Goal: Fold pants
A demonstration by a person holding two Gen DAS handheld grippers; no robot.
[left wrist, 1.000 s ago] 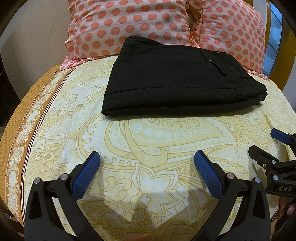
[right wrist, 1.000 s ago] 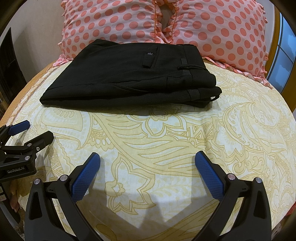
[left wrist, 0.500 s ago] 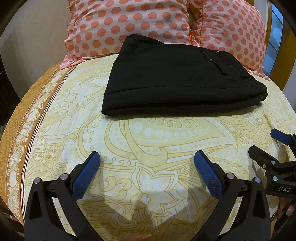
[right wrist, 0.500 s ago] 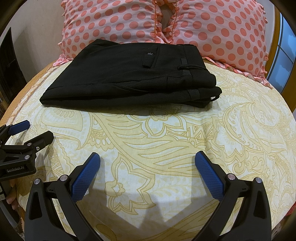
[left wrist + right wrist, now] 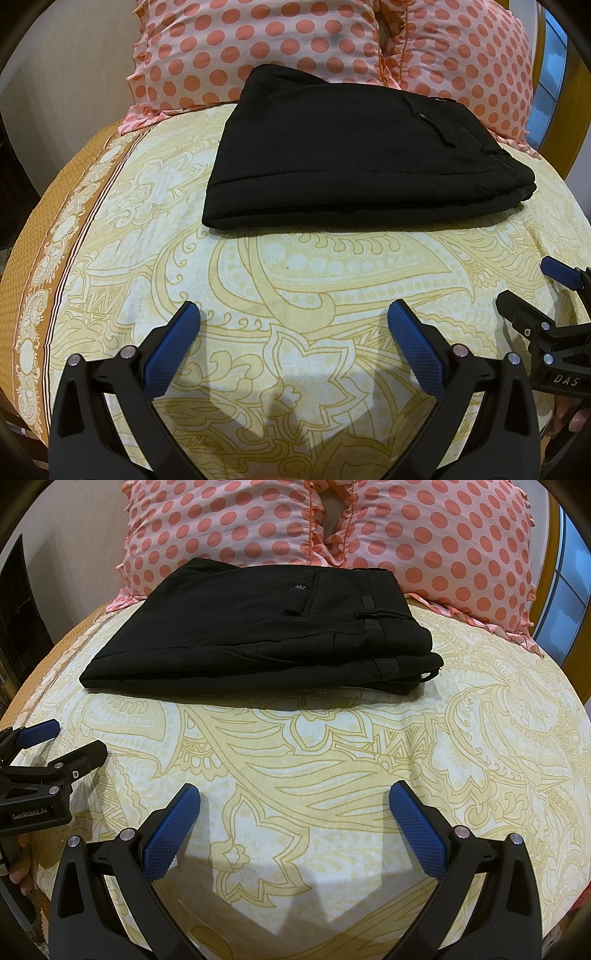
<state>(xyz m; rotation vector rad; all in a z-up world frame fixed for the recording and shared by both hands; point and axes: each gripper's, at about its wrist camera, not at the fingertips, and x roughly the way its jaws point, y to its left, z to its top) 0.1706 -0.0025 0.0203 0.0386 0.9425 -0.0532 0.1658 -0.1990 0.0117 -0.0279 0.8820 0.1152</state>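
Note:
Black pants [image 5: 351, 147] lie folded in a flat stack on the yellow patterned bedsheet [image 5: 295, 280], waistband to the right; they also show in the right wrist view [image 5: 266, 627]. My left gripper [image 5: 293, 314] is open and empty, hovering over bare sheet well in front of the pants. My right gripper [image 5: 294, 794] is open and empty too, equally short of the pants. The right gripper also shows at the left wrist view's right edge [image 5: 535, 291], and the left gripper at the right wrist view's left edge [image 5: 70, 742].
Two pink pillows with orange dots [image 5: 258, 48] [image 5: 443, 542] stand behind the pants against the headboard. An orange border strip [image 5: 37, 229] runs along the sheet's left edge, where the bed drops off. A window with a wooden frame [image 5: 565, 602] is at the right.

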